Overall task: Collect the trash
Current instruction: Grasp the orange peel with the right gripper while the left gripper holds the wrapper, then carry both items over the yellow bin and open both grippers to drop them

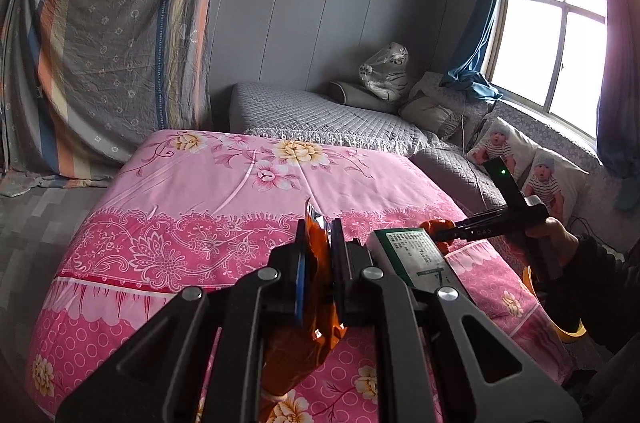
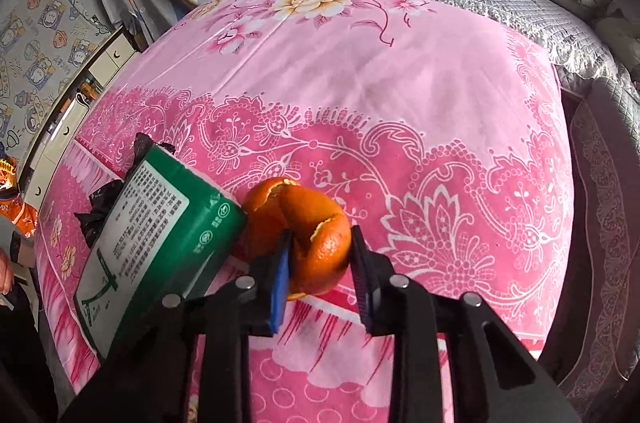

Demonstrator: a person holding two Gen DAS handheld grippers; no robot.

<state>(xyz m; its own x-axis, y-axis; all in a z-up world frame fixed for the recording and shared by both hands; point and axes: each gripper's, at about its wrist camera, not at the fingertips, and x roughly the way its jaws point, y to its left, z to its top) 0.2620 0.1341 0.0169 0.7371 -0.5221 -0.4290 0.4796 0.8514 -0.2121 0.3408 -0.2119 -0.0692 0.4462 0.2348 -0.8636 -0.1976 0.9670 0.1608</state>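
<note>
Gripping one orange wrapper (image 1: 316, 263), the left gripper (image 1: 319, 229) has its two fingers clamped together on the crinkled foil, whose top corner sticks up above the tips and whose bulk hangs down beneath them. It hovers over the pink floral cloth (image 1: 224, 191) that covers the table.

The right gripper (image 2: 319, 243) points steeply down at that cloth, and its two fingers sit on either side of one orange peel (image 2: 304, 223). The left, blue-padded finger (image 2: 282, 263) presses against the peel and the right one meets its other side, so the jaws are closed on the peel. The peel is a torn, hollow shell with ragged pale edges, and it rests on the cloth.

Just beside the peel, touching or nearly touching it on its left, lies one green and white carton (image 2: 152, 235), tipped on its side with printed text facing up. A single black crumpled bag (image 2: 100, 199) shows behind the carton.

In the left wrist view the same carton (image 1: 408, 251) lies to the right of the wrapper, and beyond it the peel (image 1: 438, 227) sits at the tips of the right gripper (image 1: 444, 233), held by a hand (image 1: 554, 237) in a dark sleeve.

Behind the table stand a grey quilted sofa (image 1: 320, 115), two baby-print pillows (image 1: 516, 167) and one window (image 1: 556, 35).
</note>
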